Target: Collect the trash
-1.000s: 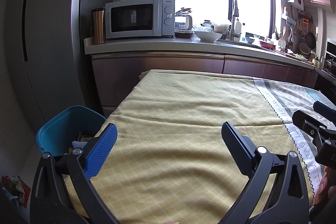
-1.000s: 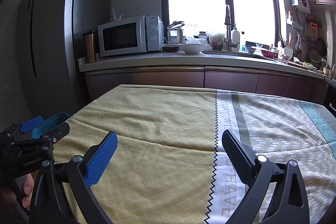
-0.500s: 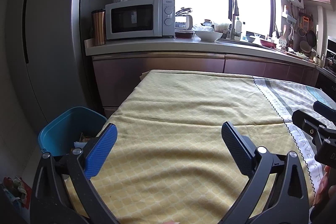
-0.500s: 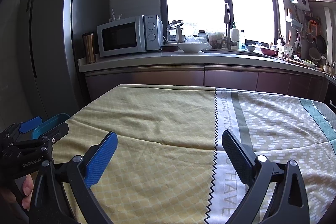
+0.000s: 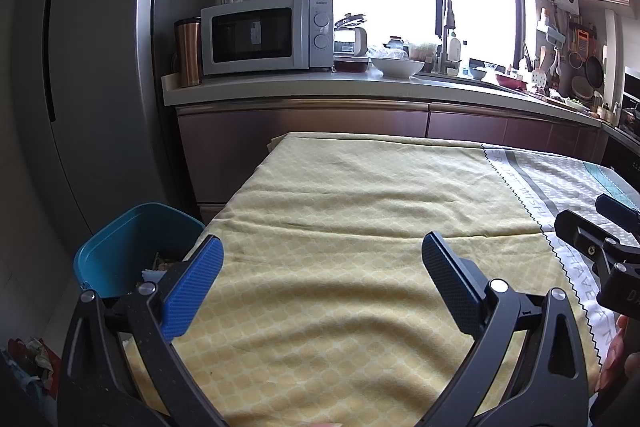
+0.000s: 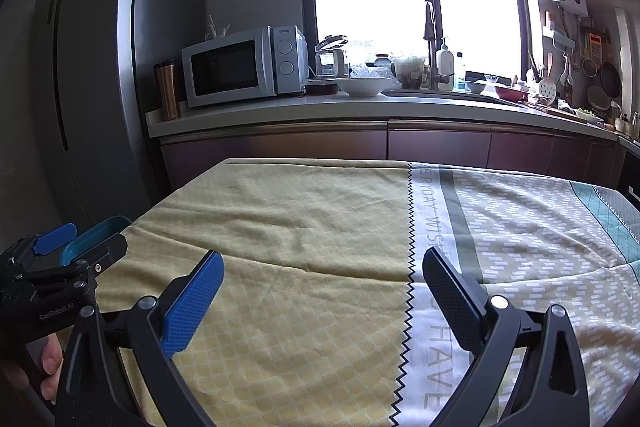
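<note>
The table (image 5: 360,227), under a yellow patterned tablecloth (image 6: 300,227), fills both wrist views, and no loose trash shows on it. Beside its left edge stands the blue bin (image 5: 120,247) on the floor, with crumpled paper and scraps inside; a little more litter (image 5: 32,359) lies on the floor near the bottom left corner of the left view, too blurred to identify. The left tool (image 5: 322,263) hangs over the near left part of the table, jaws spread wide and holding nothing, the bin just beyond its blue pad. The right tool (image 6: 322,281) hangs over the cloth's zigzag seam, also spread and empty, well apart from the bin. Judging by this, the table part looks finished; the sensible step is a scan for leftovers. To do it well, sweep each tool slowly along the table edges, then tip the left one down toward the floor litter before reaching.
</note>
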A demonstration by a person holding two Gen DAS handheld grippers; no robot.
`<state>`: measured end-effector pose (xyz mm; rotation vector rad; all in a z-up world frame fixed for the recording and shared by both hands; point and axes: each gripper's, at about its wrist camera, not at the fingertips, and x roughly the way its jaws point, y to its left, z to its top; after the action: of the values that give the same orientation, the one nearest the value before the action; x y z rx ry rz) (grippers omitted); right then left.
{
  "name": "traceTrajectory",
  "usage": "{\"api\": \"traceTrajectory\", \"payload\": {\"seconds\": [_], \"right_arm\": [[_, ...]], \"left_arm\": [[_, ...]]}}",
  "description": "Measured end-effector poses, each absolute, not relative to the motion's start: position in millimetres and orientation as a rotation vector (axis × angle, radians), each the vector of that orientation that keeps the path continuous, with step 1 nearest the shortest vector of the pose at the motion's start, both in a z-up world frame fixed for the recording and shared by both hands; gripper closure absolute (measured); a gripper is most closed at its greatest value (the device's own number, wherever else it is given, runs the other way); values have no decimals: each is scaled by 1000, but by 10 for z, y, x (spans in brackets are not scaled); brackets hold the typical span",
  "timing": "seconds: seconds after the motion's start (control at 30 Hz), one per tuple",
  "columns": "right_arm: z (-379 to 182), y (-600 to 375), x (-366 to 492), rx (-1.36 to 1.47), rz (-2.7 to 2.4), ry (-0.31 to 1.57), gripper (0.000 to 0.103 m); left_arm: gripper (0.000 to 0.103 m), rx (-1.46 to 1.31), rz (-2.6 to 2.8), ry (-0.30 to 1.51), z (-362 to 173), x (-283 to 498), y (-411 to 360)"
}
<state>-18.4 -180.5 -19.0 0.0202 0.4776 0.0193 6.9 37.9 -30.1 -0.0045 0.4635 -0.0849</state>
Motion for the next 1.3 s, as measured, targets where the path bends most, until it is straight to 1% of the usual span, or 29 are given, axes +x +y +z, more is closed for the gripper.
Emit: {"api": "traceTrajectory", "payload": {"seconds": [1.3], "right_arm": [[-221, -1846, -184, 32, 9, 476, 7]], "left_arm": [[6, 2, -85, 458, -294, 80, 365]]}}
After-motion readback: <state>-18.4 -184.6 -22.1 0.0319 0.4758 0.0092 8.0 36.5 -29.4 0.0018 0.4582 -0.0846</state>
